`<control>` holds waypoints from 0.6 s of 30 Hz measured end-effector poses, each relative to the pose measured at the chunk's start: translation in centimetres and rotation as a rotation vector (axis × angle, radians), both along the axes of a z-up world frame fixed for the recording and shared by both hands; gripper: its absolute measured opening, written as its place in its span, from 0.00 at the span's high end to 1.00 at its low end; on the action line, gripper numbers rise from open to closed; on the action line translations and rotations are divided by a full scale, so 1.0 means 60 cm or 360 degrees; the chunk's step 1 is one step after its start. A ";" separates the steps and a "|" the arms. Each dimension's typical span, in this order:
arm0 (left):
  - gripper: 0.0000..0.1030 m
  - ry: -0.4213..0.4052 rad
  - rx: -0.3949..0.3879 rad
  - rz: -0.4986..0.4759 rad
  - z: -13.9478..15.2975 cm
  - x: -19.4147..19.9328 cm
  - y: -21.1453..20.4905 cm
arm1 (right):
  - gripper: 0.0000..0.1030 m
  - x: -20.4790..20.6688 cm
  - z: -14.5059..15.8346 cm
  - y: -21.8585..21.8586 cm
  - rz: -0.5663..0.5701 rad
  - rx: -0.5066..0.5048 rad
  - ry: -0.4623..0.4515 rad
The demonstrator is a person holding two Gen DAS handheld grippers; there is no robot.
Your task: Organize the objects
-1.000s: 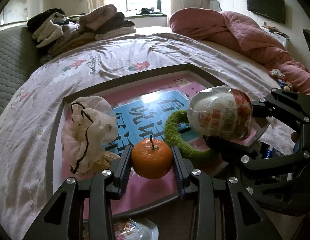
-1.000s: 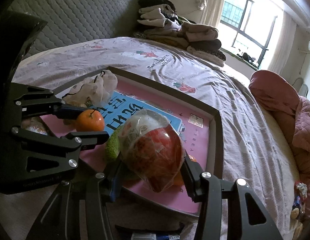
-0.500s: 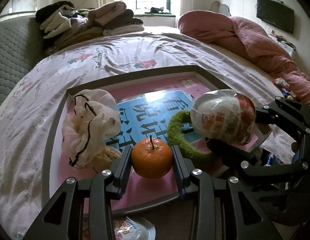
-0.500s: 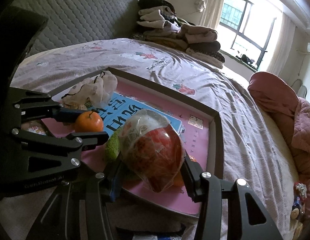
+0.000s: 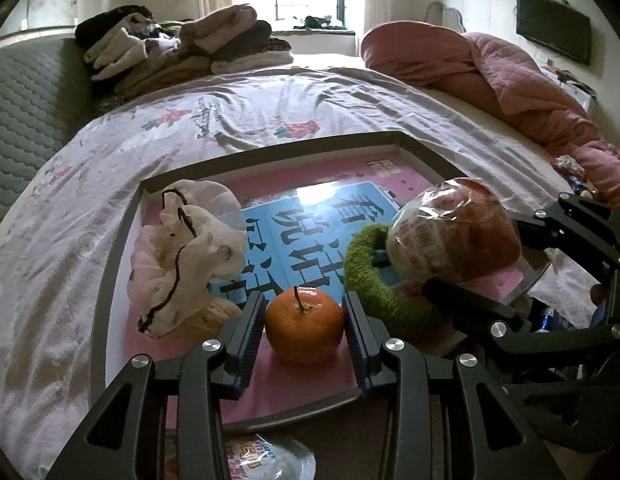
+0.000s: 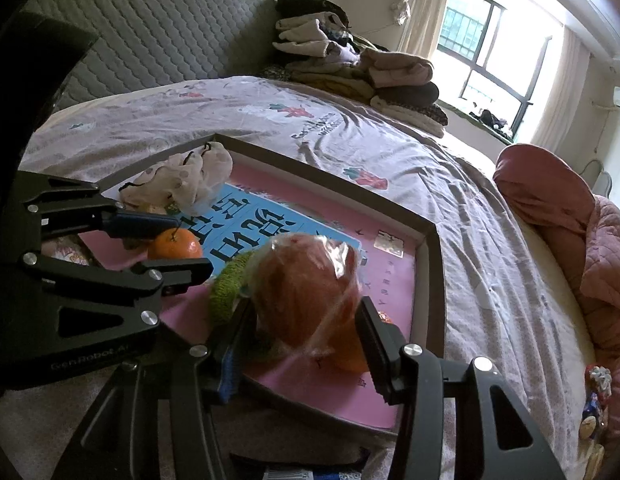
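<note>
Left wrist view: the left gripper (image 5: 303, 330) has a small orange (image 5: 303, 326) between its blue pads, which touch both its sides, low over the pink floor of a framed tray (image 5: 109, 264) on the bed. Just to its right, the right gripper (image 6: 299, 330) clamps a plastic-wrapped red fruit (image 6: 305, 300) above a green knitted ring (image 5: 370, 300). Farther left in the tray lies a crumpled cream cloth (image 5: 185, 252). Beyond, folded clothes (image 5: 181, 52) are stacked by the window. Compared with a second ago, both grippers and their loads sit where they were.
</note>
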State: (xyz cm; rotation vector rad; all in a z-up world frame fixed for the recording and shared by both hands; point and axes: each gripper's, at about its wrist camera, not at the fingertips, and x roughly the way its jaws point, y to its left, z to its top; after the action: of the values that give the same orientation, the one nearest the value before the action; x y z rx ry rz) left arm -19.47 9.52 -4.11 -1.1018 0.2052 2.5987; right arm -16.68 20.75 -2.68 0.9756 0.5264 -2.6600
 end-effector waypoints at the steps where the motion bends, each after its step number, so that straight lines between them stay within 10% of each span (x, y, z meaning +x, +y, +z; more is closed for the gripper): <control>1: 0.60 0.0000 -0.0002 0.0001 0.000 0.001 0.001 | 0.51 0.000 0.000 -0.001 0.0001 -0.0001 -0.0003; 18: 0.58 -0.0011 0.0013 -0.0012 0.004 0.004 0.001 | 0.50 -0.008 0.004 0.008 -0.0025 -0.0055 -0.0064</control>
State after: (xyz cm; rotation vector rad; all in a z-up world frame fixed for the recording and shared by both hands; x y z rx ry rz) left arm -19.23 9.56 -3.85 -1.1048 0.1969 2.5869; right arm -17.17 21.22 -2.42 1.0249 0.4642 -2.6479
